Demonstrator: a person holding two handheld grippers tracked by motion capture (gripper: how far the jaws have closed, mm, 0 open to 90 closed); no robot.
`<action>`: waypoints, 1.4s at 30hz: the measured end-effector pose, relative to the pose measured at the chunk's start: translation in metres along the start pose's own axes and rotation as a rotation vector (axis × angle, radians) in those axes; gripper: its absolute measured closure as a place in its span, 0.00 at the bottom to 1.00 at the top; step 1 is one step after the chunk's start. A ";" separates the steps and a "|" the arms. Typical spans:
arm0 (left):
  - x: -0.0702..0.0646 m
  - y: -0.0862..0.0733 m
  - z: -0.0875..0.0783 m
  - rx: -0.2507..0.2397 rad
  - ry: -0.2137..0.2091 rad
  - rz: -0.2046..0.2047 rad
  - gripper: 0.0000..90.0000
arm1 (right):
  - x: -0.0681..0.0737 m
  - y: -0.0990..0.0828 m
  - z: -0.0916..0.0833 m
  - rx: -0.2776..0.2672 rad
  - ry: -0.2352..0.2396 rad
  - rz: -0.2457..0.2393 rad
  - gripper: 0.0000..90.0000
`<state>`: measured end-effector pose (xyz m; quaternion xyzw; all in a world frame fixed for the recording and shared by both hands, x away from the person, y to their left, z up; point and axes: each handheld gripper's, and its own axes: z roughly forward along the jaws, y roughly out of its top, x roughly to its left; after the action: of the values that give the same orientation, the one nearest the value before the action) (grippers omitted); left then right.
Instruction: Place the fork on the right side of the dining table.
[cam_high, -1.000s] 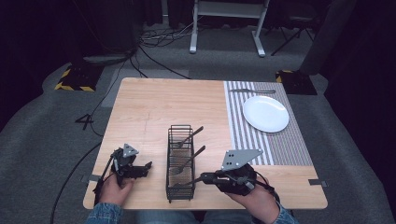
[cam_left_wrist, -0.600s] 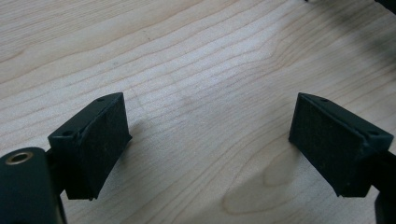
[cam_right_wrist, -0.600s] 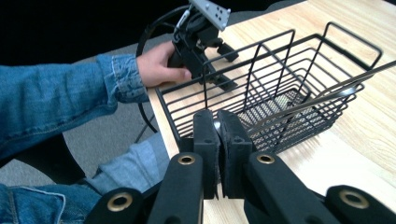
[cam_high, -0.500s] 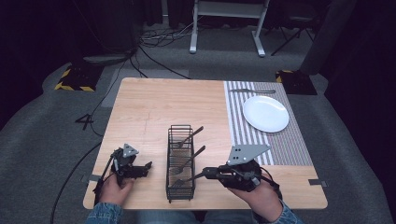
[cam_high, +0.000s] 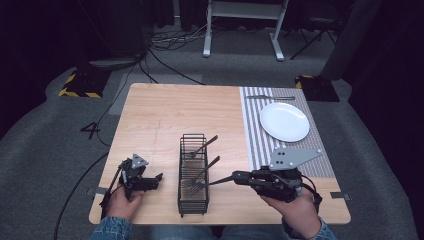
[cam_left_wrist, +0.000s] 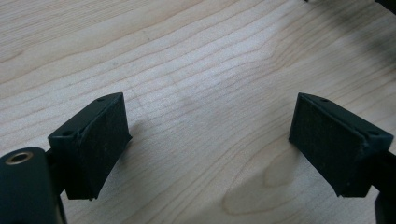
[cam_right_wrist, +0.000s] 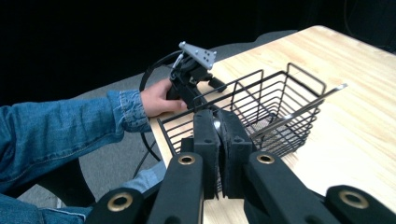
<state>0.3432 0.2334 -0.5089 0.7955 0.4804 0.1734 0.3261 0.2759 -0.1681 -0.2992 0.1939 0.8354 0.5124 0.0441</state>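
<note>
A black wire basket (cam_high: 193, 136) stands at the table's near middle with two forks (cam_high: 206, 145) leaning in it. My right gripper (cam_high: 235, 177) is shut on the handle of a third fork (cam_high: 210, 182), holding it almost level, with its tines above the basket's near end. In the right gripper view the pads (cam_right_wrist: 205, 135) are pressed together on a thin strip of metal, and the basket (cam_right_wrist: 261, 93) lies just beyond. My left gripper (cam_high: 157, 178) rests open on the table left of the basket, with bare wood between its pads (cam_left_wrist: 93, 140).
A white plate (cam_high: 284, 121) sits on a striped placemat (cam_high: 255, 135) at the table's right. One piece of cutlery (cam_high: 270, 97) lies at the mat's far end. The person's left hand (cam_right_wrist: 156, 98) and denim sleeve sit behind the basket.
My right gripper has risen and drawn back to the right with the fork, whose tines have come up out of the basket. The left gripper has kept still.
</note>
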 end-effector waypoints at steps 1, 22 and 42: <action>0.000 0.000 0.000 0.002 -0.001 0.002 0.13 | 0.000 0.000 -0.003 -0.005 -0.002 0.002 0.97; 0.001 0.000 0.000 0.003 -0.001 0.006 0.13 | -0.019 0.002 -0.068 -0.092 -0.108 0.039 0.97; 0.000 0.000 0.000 0.001 -0.001 0.004 0.13 | -0.067 0.007 -0.102 -0.104 -0.259 0.096 0.97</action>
<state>0.3434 0.2336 -0.5089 0.7968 0.4787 0.1733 0.3256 0.3120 -0.2753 -0.2532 0.2954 0.7849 0.5271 0.1371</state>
